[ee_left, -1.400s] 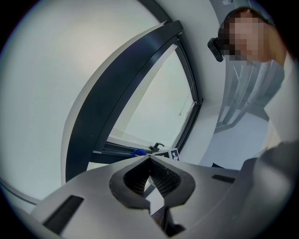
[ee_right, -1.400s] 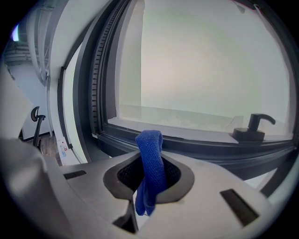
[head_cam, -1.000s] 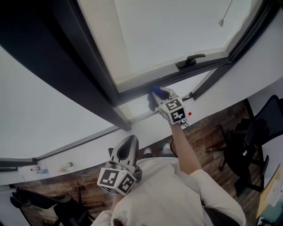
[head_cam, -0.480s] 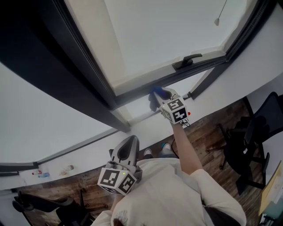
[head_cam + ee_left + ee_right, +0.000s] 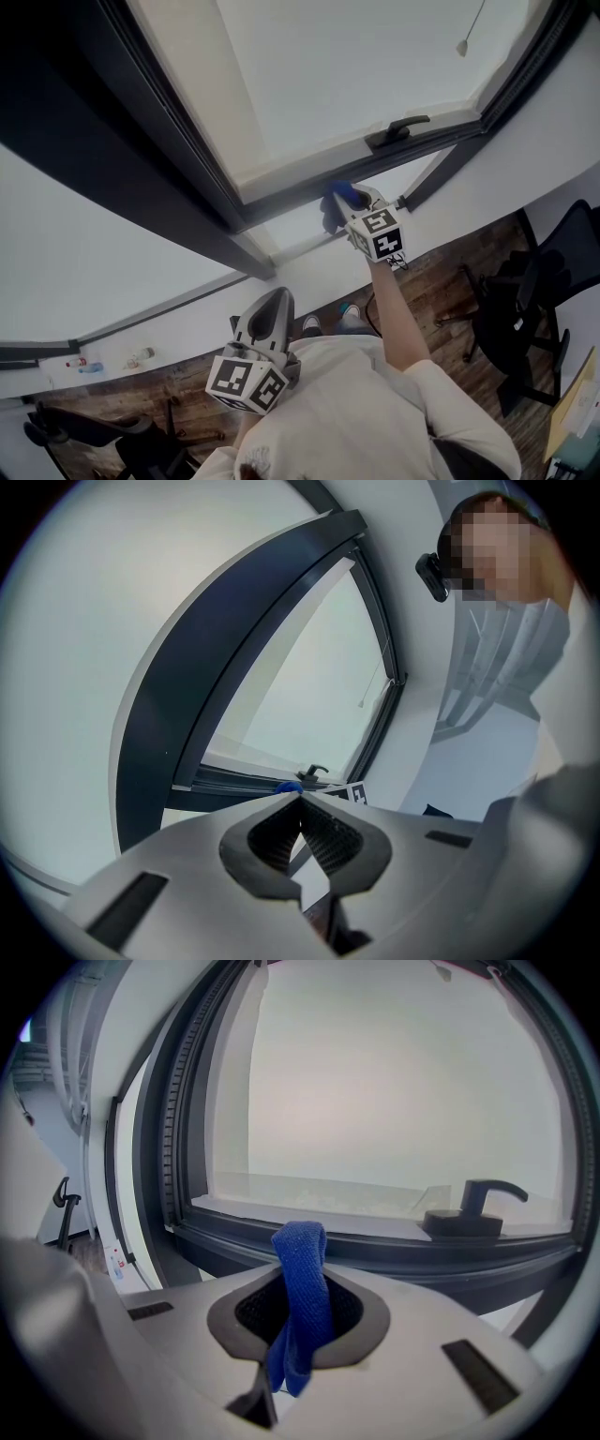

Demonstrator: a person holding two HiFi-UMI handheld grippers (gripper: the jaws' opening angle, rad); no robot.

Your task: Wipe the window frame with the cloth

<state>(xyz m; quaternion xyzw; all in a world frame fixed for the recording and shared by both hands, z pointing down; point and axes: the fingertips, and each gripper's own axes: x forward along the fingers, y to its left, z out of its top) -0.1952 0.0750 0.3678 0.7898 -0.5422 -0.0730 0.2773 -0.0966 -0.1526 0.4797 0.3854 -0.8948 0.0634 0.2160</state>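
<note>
Window frame [image 5: 441,141] – dark, big, sash open inward. Its bottom rail carries the window handle [image 5: 398,130], which serves as the ref point here.

What's changed over the last sec: right gripper [image 5: 354,199] has slid along that bottom rail toward the handle – a short shift, and it's now just short of the handle on the person's left side. Blue cloth [image 5: 339,195] has moved w/ it and looks pressed to the rail's lower edge, though actual contact is hard to confirm from the head view. Left gripper [image 5: 275,302] hasn't budged; it's well below the handle, close to the person's chest.

Meaning for the task: prob. mid-stroke, a wipe running along the bottom rail. The stretch by the handle and past it looks still to do, and the handle base will likely need going round.

Grips: right jaws are clamped on the cloth, a folded strip that stands up past the tips w/ its tail hanging back between the pads. Left jaws are pinched together tip to tip w/ nothing between them.

Writing: no brand or readable text anywhere. Square black-white markers on both gripper cubes are patterns only. Small wall label [image 5: 114,1260] w/ red dot, far left of the handle in the right gripper view – too small to read.
</note>
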